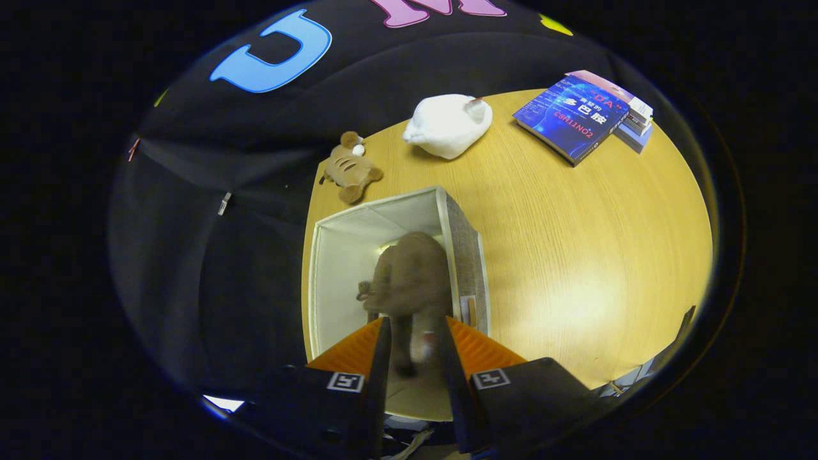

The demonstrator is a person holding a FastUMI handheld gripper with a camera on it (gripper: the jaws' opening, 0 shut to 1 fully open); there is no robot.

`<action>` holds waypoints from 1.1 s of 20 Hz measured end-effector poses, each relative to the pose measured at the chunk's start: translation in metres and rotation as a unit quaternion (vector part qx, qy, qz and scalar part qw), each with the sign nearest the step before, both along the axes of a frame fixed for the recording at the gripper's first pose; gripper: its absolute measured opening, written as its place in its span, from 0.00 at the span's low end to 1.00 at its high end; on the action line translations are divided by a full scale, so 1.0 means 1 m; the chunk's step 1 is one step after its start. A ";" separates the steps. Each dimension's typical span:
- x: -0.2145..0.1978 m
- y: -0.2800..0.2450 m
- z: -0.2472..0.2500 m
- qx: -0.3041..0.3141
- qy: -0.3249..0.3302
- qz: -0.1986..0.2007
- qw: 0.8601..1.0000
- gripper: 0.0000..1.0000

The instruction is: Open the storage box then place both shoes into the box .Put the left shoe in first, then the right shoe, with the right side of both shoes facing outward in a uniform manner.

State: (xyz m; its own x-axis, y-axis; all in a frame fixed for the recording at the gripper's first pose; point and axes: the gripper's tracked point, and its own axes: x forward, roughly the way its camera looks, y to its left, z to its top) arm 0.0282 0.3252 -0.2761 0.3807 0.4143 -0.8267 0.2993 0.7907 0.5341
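The hand-held gripper (414, 348) grasps a brown shoe (409, 281) between both fingers, suspended over the open storage box (463, 255) directly ahead on the worktop (575, 255).

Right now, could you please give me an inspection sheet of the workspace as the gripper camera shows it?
Surface: round wooden table, glare on the bare part.
Job's things: storage box open, standing at the table's edge; brown shoe held over its opening, blurred, so left or right cannot be told.
Clutter: plush toy and white soft object beyond the box; stack of books further along the far side.
Grippers: gripper shut on the shoe, a finger on either side.
Cables: nothing seen.
Surroundings: black cloth wall behind and beside the table.
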 end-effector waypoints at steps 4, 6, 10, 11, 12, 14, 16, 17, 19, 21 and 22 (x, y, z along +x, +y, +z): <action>0.005 -0.009 0.004 -0.012 -0.015 -0.003 1.000 0.61; 0.003 -0.012 0.004 -0.019 -0.018 0.002 1.000 0.69; 0.002 -0.021 0.011 -0.037 -0.051 0.011 0.998 0.87; 0.003 -0.027 0.015 -0.047 -0.065 0.011 0.997 0.90; 0.002 -0.036 0.020 -0.057 -0.078 0.010 0.995 0.90; 0.002 -0.057 0.029 -0.083 -0.105 0.006 0.991 0.90; 0.002 -0.084 0.042 -0.113 -0.134 0.000 0.985 0.91; 0.003 -0.100 0.048 -0.130 -0.152 -0.006 0.980 0.92; 0.004 -0.134 0.065 -0.166 -0.190 -0.022 0.967 0.92; 0.002 -0.166 0.080 -0.200 -0.221 -0.040 0.954 0.91; -0.001 -0.180 0.089 -0.212 -0.230 -0.050 0.948 0.91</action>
State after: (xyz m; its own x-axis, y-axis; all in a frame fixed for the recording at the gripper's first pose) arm 0.0273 0.1452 -0.1874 0.7617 0.0246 -0.6474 0.1967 0.9433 0.2674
